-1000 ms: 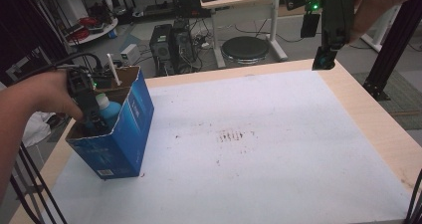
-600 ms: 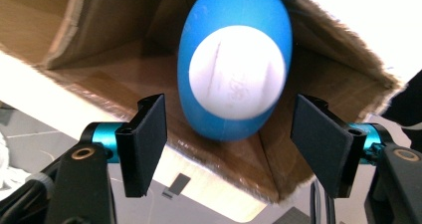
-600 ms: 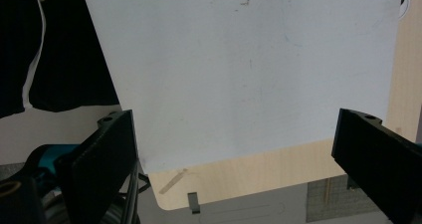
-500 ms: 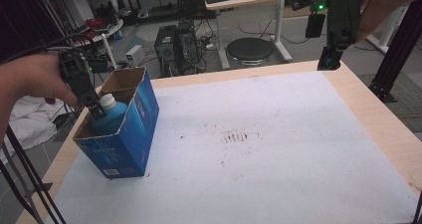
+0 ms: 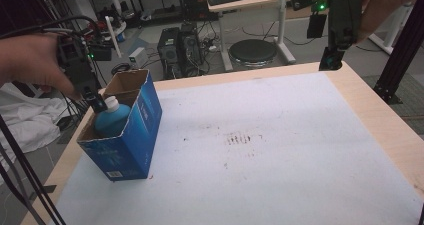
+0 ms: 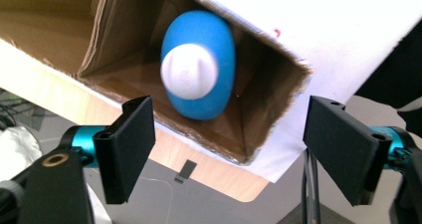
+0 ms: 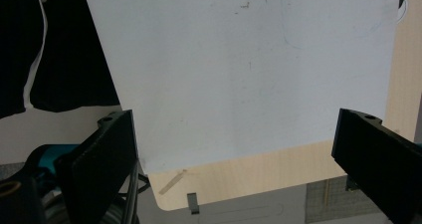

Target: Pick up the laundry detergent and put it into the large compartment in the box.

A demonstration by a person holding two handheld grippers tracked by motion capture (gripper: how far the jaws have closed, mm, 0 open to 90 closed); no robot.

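A blue cardboard box (image 5: 127, 140) with an open top stands at the table's left side. Inside it sits a blue bottle with a white cap (image 5: 111, 119), upright. My left gripper (image 5: 95, 103) hangs just above the cap, near the box's left wall. From the left gripper view I look down on the bottle (image 6: 199, 69) in the box (image 6: 124, 40). The left gripper (image 6: 234, 149) is open; its jaws have just been opening and nothing lies between them. My right gripper (image 5: 332, 63) is held over the table's far right corner. The right gripper (image 7: 234, 164) stands wide open above the white mat (image 7: 249, 74).
A white mat (image 5: 280, 150) covers the wooden table (image 5: 385, 120), with small dark marks near its middle. Beyond the far edge stand computer towers (image 5: 182, 45), a round black stool (image 5: 255, 51) and a desk. A black frame post (image 5: 400, 55) rises at the right.
The left gripper has let go of the bottle and risen out of the box, its jaws spreading apart. The right gripper has kept its place.
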